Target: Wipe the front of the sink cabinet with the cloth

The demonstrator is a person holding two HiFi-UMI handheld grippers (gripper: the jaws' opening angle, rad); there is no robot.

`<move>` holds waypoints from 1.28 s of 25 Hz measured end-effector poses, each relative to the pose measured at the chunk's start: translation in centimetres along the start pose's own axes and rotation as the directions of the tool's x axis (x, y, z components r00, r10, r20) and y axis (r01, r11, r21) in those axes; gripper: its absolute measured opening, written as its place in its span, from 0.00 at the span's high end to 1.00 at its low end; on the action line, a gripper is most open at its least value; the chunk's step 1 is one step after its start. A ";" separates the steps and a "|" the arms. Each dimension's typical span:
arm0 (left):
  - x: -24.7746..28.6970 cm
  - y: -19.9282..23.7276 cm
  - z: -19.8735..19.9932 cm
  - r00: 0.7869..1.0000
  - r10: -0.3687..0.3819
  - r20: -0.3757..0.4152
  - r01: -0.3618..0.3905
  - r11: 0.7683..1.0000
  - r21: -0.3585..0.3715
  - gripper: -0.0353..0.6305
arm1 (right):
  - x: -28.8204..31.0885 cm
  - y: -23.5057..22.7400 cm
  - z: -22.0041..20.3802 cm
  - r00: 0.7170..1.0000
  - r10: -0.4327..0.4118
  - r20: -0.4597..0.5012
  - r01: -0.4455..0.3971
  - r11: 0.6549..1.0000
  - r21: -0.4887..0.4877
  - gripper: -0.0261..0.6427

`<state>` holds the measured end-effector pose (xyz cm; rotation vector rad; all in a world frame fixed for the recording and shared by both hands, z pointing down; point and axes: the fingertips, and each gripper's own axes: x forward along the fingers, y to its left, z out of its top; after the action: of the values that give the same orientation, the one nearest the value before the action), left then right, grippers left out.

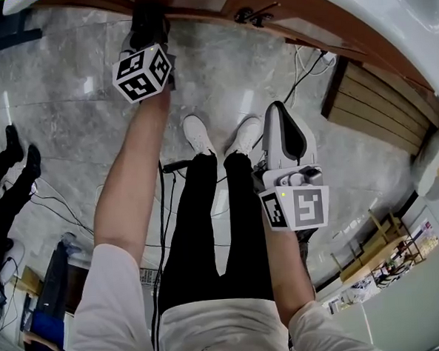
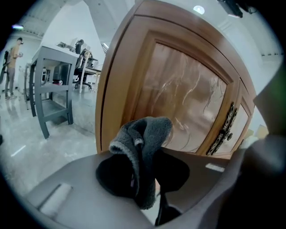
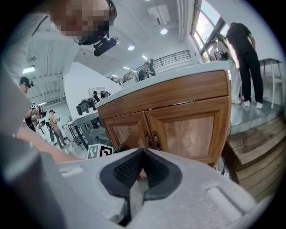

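Observation:
A grey fleece cloth [image 2: 145, 147] is bunched between the jaws of my left gripper [image 2: 147, 176], which is shut on it. The cloth sits close in front of the left door panel [image 2: 178, 98] of the brown wooden sink cabinet [image 1: 216, 6], beside the dark metal door handles [image 2: 225, 129]. In the head view the left gripper [image 1: 149, 34] is stretched out up to the cabinet front. My right gripper [image 1: 281, 123] hangs back near the person's legs. Its jaws are shut with nothing between them [image 3: 138, 172], and it faces the cabinet doors [image 3: 183, 123] from a distance.
A white countertop [image 1: 387, 12] overhangs the cabinet. A slatted wooden platform [image 1: 378, 102] lies on the floor to the right, with cables [image 1: 309, 65] next to it. The person's white shoes [image 1: 221, 134] stand on the marble floor. A grey table [image 2: 53, 76] is off to the left.

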<state>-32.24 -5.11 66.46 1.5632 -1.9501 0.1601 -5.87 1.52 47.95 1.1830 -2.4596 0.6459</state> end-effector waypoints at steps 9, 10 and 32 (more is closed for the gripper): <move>0.4 -2.6 -1.0 0.999 -0.036 -0.025 0.037 0.999 0.036 0.84 | -0.7 -1.6 -0.6 1.000 -0.023 -0.003 0.023 1.000 0.010 0.97; 0.4 -3.1 -1.1 0.999 -0.046 -0.029 0.047 0.998 0.040 0.84 | -0.8 -1.8 -0.7 1.000 -0.026 -0.003 0.026 1.000 0.010 0.97; 1.0 -12.4 -3.5 0.979 -0.180 -0.098 0.189 0.978 0.084 0.84 | -2.8 -5.1 0.0 0.997 -0.071 0.023 0.070 0.997 0.043 0.97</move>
<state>-19.67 -7.95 66.30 1.7575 -1.7402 0.2421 -0.13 0.44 47.89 1.2945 -2.4236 0.6706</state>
